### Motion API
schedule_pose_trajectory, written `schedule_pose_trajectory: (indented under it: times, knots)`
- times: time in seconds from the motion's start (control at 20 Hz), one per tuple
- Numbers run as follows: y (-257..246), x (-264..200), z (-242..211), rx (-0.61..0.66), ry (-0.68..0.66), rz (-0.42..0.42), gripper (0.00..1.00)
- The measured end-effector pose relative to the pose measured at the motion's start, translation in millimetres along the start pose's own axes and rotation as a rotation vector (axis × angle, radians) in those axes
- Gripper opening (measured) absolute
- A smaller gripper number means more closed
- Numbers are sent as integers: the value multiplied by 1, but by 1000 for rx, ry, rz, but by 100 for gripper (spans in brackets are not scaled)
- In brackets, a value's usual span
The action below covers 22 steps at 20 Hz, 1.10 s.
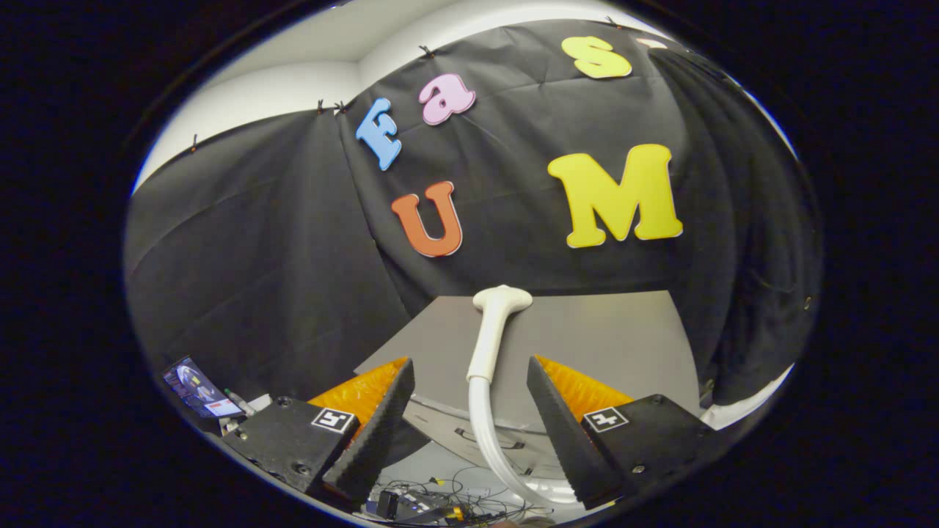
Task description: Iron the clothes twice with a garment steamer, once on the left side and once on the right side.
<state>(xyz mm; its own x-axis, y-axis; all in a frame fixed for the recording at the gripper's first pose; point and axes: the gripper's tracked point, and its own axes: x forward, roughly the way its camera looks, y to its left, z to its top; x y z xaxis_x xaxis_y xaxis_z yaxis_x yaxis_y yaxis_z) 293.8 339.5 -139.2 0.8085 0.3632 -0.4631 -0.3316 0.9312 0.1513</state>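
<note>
while the gripper (469, 400) gapes wide | steamer head (493, 334) upright between its fingers, untouched | hose (490, 440) trailing below

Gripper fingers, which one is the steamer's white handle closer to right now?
The right finger. The garment steamer handle rises in the gap between the open fingers, apart from both, while the left finger stands farther off. Its hose curves down beside the right finger.

The tongs (469, 433) have two black wedge-shaped fingers (378, 433) with ribbed inner faces, backed by ridged orange plates. Each sits on a black block fastened with screws and marked with a small square black-and-white tag.
</note>
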Motion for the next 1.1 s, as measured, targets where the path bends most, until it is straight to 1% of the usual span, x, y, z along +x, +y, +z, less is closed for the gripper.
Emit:
schedule_pose_trajectory:
  times: [0.05,0.15,0.3,0.5,0.7,0.8,0.9,0.95,1.0,1.05,1.1]
  knots:
    - [3,16,1,-6,27,17,99]
    - [5,43,0,-15,77,27,100]
    - [-2,85,-1,-33,148,-4,99]
    - [-10,133,1,14,230,22,99]
    - [-28,172,-2,46,312,-26,94]
    - [-33,186,-7,54,351,-42,91]
    - [-34,194,-9,46,361,-60,83]
    - [-37,197,-7,29,370,-84,81]
    - [-39,198,-10,21,379,-106,77]
    - [-40,198,-7,9,382,-130,68]
    - [-40,200,-9,4,384,-147,67]
